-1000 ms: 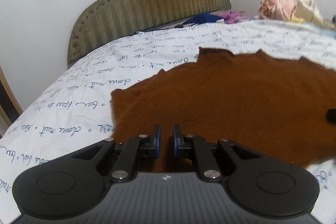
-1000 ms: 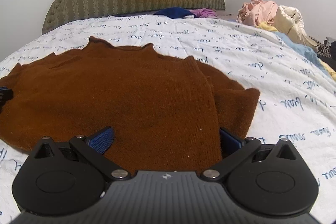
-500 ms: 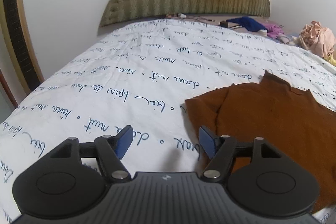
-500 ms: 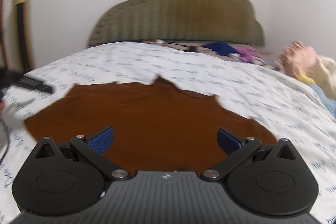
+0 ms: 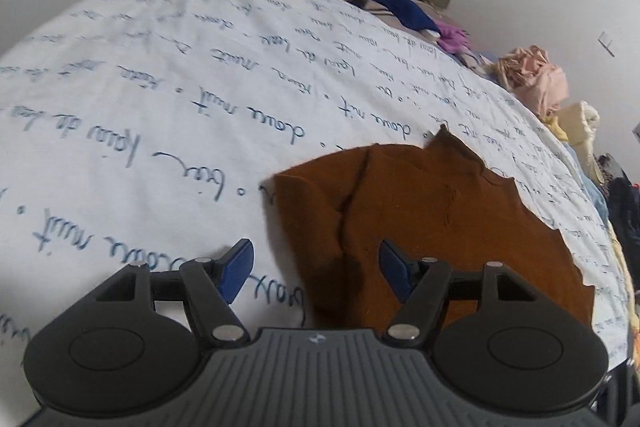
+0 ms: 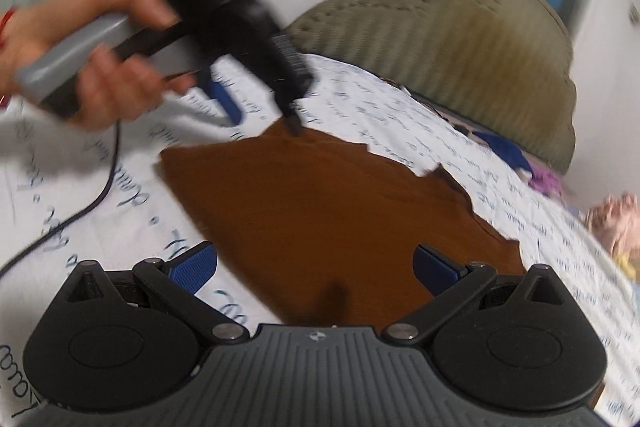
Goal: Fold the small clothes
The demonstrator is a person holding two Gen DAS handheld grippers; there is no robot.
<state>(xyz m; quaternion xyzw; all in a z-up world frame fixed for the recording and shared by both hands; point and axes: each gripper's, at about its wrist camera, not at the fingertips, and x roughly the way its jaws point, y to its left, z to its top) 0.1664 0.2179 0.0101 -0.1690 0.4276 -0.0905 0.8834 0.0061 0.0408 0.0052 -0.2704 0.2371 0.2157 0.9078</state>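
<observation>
I count one rust-brown knitted sweater lying flat on the bed's white sheet printed with blue handwriting, and two claws over it. My left claw is parted wide with nothing in it, one blue pad over bare sheet, the other above the sweater's folded near-left edge. My right claw is spread wide too, empty, one pad over the sheet and one over brown knit. The right wrist view gives me what the left cannot: the person's hand wrapped round the grey handle of the left claw, its black tip right at the sweater's far edge, and one dark cable trailing across the sheet; that view is blurred. The left wrist view shows more of the bed's far side: one dark blue cloth, one purple cloth, a crumpled pink bundle and a pale yellow one just beyond it. One olive padded headboard closes the far end. Left of the sweater the sheet lies open and roomy; on its right side the sheet narrows toward the piled clothes at the bed's edge.
</observation>
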